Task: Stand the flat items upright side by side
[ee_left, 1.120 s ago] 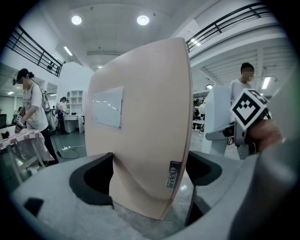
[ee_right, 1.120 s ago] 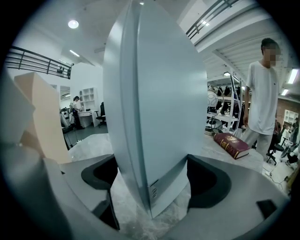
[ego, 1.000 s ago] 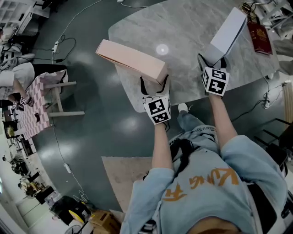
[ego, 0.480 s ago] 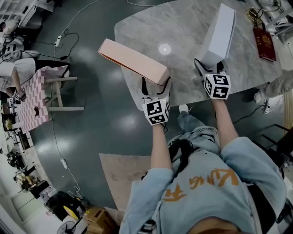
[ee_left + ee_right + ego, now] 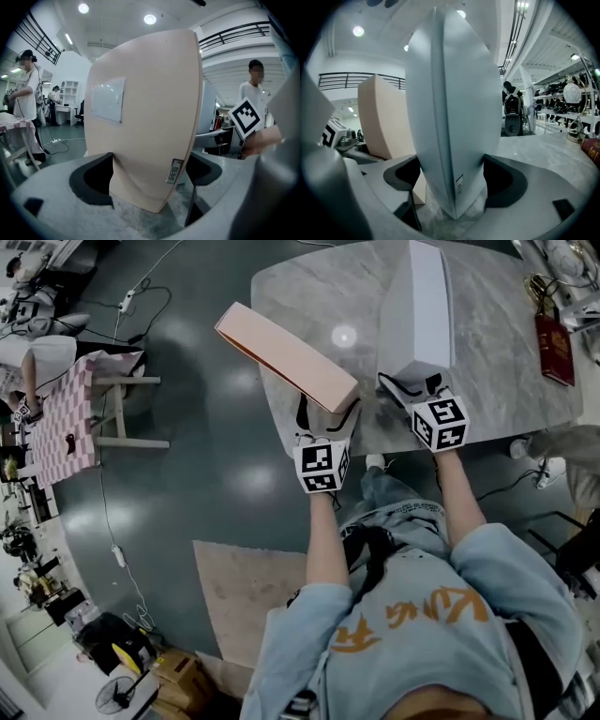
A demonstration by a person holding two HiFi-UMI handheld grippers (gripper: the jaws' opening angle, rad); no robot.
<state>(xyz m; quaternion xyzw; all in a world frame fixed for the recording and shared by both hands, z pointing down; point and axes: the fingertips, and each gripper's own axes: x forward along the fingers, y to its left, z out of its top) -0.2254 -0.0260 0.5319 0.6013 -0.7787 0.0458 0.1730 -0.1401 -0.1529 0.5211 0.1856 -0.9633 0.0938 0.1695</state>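
Note:
A flat pink box (image 5: 286, 357) stands on end near the front left edge of the grey marble table (image 5: 497, 362), leaning toward the left. My left gripper (image 5: 326, 424) is shut on its lower end; in the left gripper view the pink box (image 5: 145, 122) fills the space between both jaws of the left gripper (image 5: 149, 177). A flat white box (image 5: 417, 310) stands upright to its right, with my right gripper (image 5: 412, 388) shut on its lower end. In the right gripper view the white box (image 5: 452, 117) sits between the jaws of the right gripper (image 5: 451, 180), with the pink box (image 5: 384, 119) just left of it.
A dark red booklet (image 5: 553, 348) lies at the table's right edge. A stool with a checked pink cloth (image 5: 66, 423) stands on the dark floor at left. A tan mat (image 5: 248, 601) lies on the floor by the person's legs. Cables cross the floor.
The white box has swung from a rightward lean to nearly upright and moved left, closer to the pink box. The pink box has shifted slightly right and toward the table.

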